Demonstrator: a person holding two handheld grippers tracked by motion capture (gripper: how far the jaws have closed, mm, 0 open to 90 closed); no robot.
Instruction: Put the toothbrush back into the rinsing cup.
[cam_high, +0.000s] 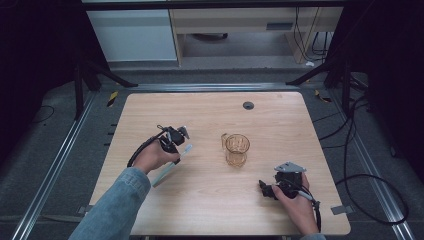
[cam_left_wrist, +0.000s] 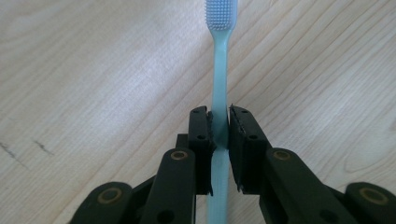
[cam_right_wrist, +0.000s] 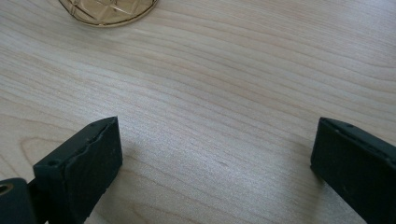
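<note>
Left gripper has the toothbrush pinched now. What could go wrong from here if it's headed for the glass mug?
1. The left gripper clamps the toothbrush on its thin handle, with a long stretch either side; it may pivot or slip between the pads.
2. The glass mug stands free on the table; a slanted entry could catch its rim and tip it.
3. The right gripper rests open, apart from the mug, so nothing steadies it.
</note>
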